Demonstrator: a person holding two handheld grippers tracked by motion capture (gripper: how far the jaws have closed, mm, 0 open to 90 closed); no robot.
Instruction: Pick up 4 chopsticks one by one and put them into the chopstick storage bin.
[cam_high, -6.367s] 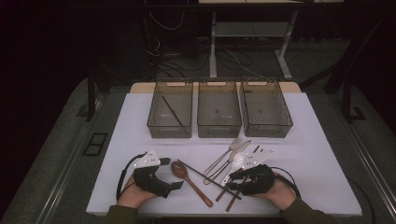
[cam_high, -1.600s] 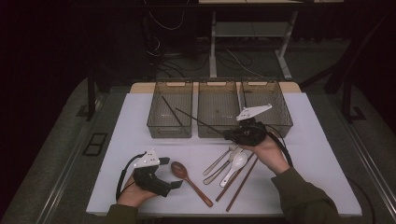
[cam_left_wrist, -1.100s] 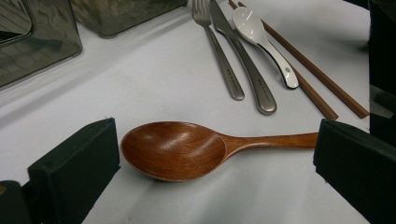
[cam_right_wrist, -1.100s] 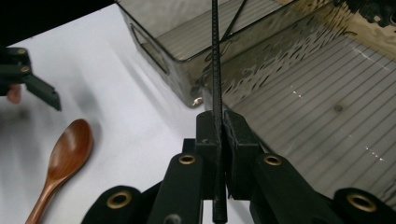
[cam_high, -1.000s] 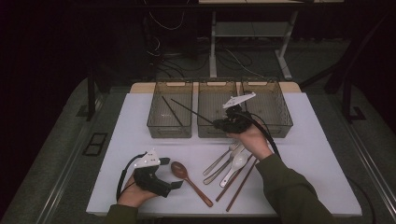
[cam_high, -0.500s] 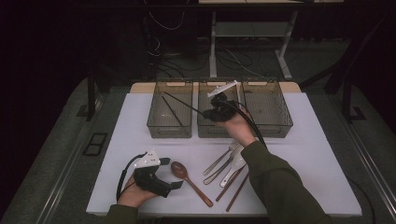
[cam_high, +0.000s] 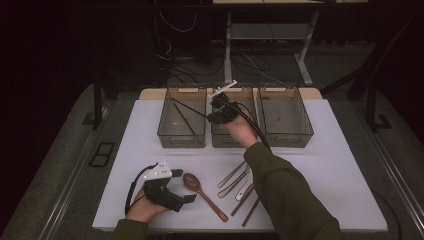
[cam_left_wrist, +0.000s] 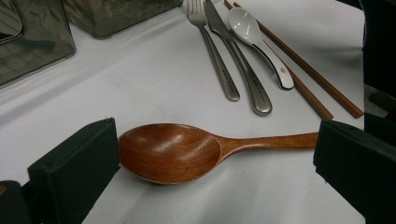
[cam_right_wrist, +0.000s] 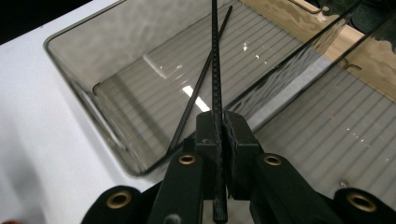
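Currently catalogued, by position relative to the jaws:

Right gripper (cam_high: 216, 111): jaws clamped narrow on a black chopstick (cam_right_wrist: 215, 70), which runs straight out ahead of the pads over the left-hand smoky plastic bin (cam_high: 182, 122). In the right gripper view the stick passes between the pads and its near end pokes out below them. Since half a second ago this gripper has carried the stick further left, from over the middle bin (cam_high: 231, 139) to the wall shared with the left-hand bin; 6.4 s ago it rested on the table beside the cutlery.

Second black chopstick (cam_right_wrist: 198, 88): already lying on the ribbed floor of the left-hand bin, just left of the held stick, ahead of the jaws. Unchanged.

Left gripper (cam_high: 177, 197): jaws standing wide, resting on the white table (cam_high: 325, 165), in the same spot as in all earlier frames. Nothing gripped.

Wooden spoon (cam_left_wrist: 187, 149): lies flat crosswise between the wide jaws, bowl touching or nearly touching the left pad, handle reaching the right pad. Unmoved.

Beyond the left jaws, side by side: fork (cam_left_wrist: 212, 46), table knife (cam_left_wrist: 238, 60), white ceramic spoon (cam_left_wrist: 259, 37), pair of brown chopsticks (cam_left_wrist: 303, 70).

Third bin (cam_high: 285, 117): right of the right gripper.
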